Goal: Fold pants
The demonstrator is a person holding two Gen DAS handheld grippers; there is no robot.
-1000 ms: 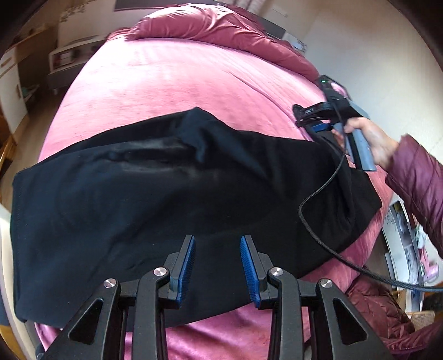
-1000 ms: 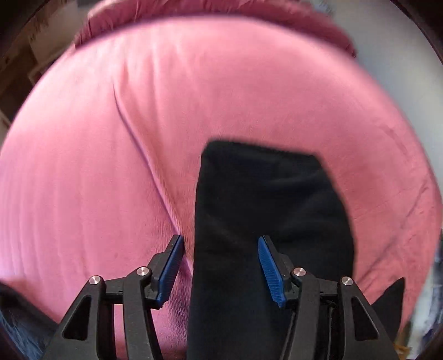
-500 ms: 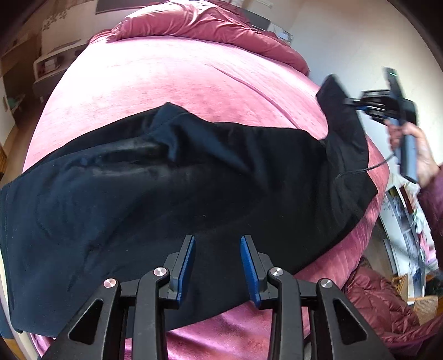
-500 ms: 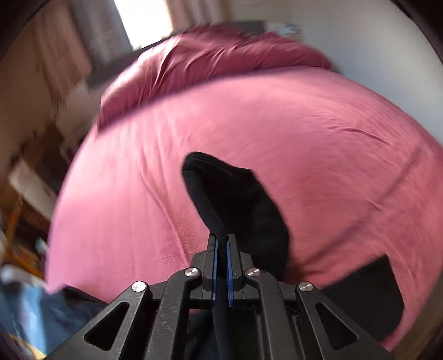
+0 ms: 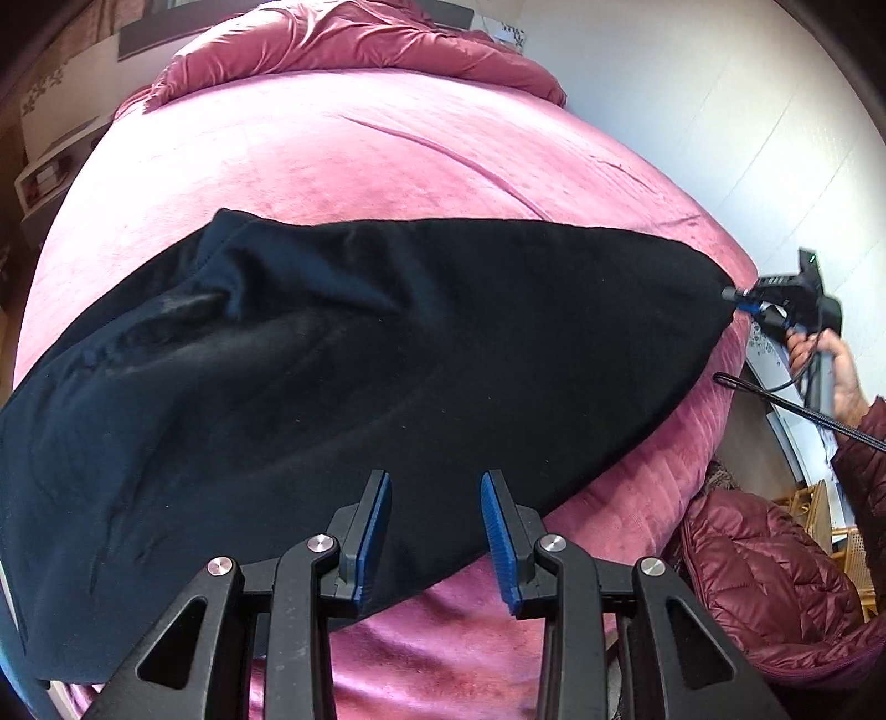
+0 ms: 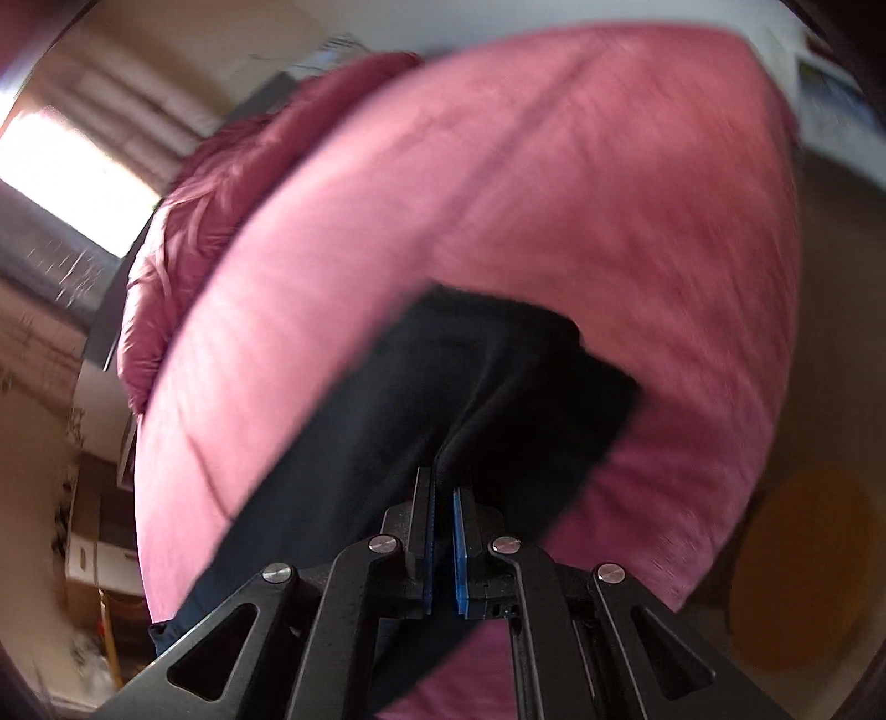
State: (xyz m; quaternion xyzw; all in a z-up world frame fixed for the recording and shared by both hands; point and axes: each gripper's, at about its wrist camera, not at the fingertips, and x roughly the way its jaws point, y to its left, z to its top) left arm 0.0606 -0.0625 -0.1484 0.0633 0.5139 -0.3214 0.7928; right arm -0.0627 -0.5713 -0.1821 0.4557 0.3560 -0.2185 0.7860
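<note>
Black pants [image 5: 343, 354] lie spread across a pink bed [image 5: 343, 149]. My left gripper [image 5: 436, 523] is open and empty, its blue pads hovering over the near edge of the pants. My right gripper [image 6: 443, 498] is shut on the leg end of the pants [image 6: 470, 387]. In the left wrist view the right gripper [image 5: 745, 294] shows at the far right, holding the cloth stretched taut off the bed's right edge. The right wrist view is blurred by motion.
A rumpled pink duvet [image 5: 354, 44] lies at the head of the bed. A white wall [image 5: 692, 111] runs along the right. A maroon puffer jacket [image 5: 764, 576] sits low at the right, beside the bed. Shelving [image 5: 44, 166] stands at the left.
My right gripper closed on the pant leg end, lifted it and pulled it right, stretching the pants taut. The left gripper stayed open over the near edge.
</note>
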